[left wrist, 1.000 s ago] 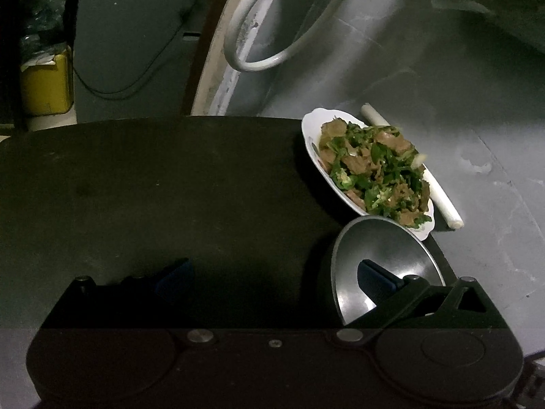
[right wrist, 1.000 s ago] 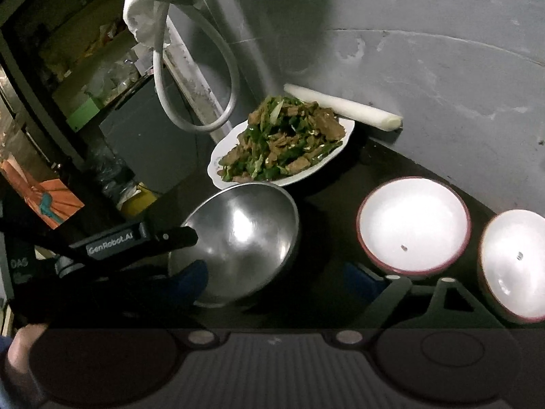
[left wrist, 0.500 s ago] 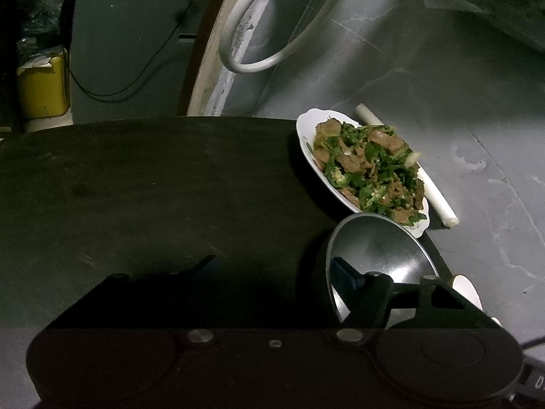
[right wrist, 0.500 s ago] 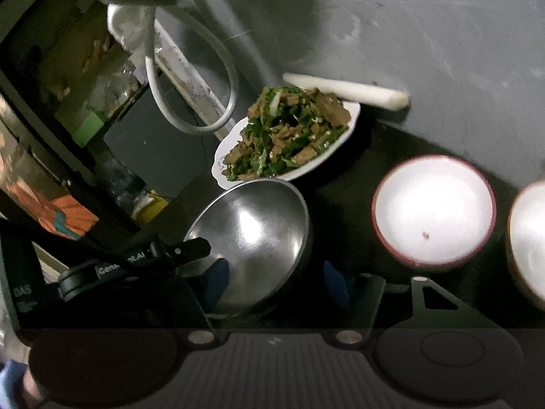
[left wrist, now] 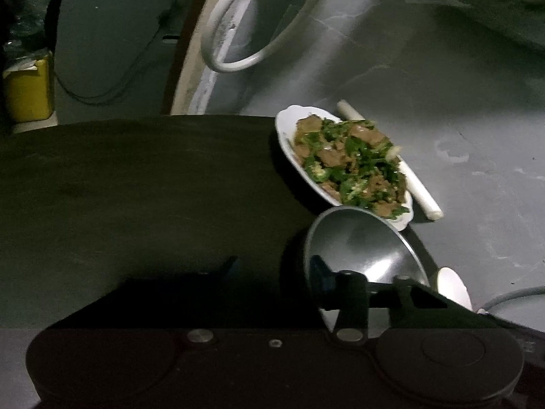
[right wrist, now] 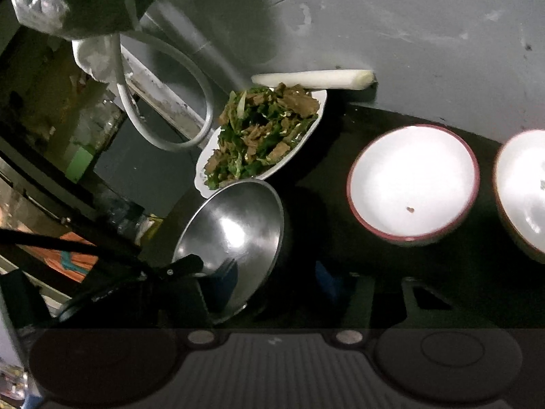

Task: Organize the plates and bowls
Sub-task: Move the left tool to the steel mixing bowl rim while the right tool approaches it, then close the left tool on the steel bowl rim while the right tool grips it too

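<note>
Jaws of the left gripper [left wrist: 272,269] stand narrowed astride the near rim of the steel bowl [left wrist: 361,245], one finger inside the bowl and the other outside on the dark worktop [left wrist: 136,187]. Whether they pinch the wall cannot be told. The right gripper [right wrist: 274,281] is also partly closed, one blue pad inside the same bowl and the other outside its rim, and its contact is equally unclear.

No writing can be read: a faint pale marking on the left gripper's arm, seen from the right wrist, is too blurred to make out.

The steel bowl sits at the worktop's far side, its rim just beside a white oval plate [left wrist: 286,136] heaped with green peppers and brown meat. A pale leek stalk [left wrist: 419,191] lies behind the plate against the grey wall. Two white bowls with red rims, the nearer bowl [right wrist: 412,180] and the outer bowl [right wrist: 524,187], stand side by side to the right of the steel bowl. A white hose [left wrist: 238,64] loops down the wall beyond, and a yellow container [left wrist: 29,92] sits at far left.
</note>
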Tool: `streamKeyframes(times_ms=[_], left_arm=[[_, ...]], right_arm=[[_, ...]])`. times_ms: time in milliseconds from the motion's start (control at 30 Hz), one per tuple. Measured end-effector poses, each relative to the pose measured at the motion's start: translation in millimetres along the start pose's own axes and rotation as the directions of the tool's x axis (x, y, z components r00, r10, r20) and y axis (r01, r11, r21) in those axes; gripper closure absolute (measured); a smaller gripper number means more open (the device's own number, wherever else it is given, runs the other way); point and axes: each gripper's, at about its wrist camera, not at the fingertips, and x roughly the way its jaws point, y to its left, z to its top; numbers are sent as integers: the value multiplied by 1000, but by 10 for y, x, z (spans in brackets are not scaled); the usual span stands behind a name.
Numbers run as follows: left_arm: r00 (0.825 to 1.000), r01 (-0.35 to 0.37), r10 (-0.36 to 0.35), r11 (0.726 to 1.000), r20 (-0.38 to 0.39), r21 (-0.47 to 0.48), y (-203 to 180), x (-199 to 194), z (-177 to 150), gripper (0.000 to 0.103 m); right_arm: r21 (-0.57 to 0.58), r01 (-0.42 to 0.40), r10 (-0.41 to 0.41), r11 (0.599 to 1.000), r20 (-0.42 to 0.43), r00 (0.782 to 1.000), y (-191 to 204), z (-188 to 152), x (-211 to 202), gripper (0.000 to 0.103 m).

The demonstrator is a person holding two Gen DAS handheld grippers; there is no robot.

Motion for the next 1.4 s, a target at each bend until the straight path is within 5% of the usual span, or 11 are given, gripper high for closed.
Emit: streamKeyframes(times_ms=[100, 800, 1100, 1400], left_arm=[[999, 49, -49, 999, 6, 22, -57, -20, -19, 90], [1000, -4, 3, 992, 11, 123, -412, -706, -507, 90], [999, 24, -29, 986, 29, 165, -992, -1097, -820, 90], [995, 102, -100, 977, -23, 187, -1701, -1156, -1348, 90]], right_arm=[[-19, 19, -19, 1000, -11, 1000, 53, 6, 68, 74], [-47, -9, 6, 999, -56, 998, -92, -300, -337, 83], [-50, -75, 73, 996, -41, 997, -326, -371, -923, 83], [-49, -22, 20, 999, -36, 999, -891, -456, -1687, 83]])
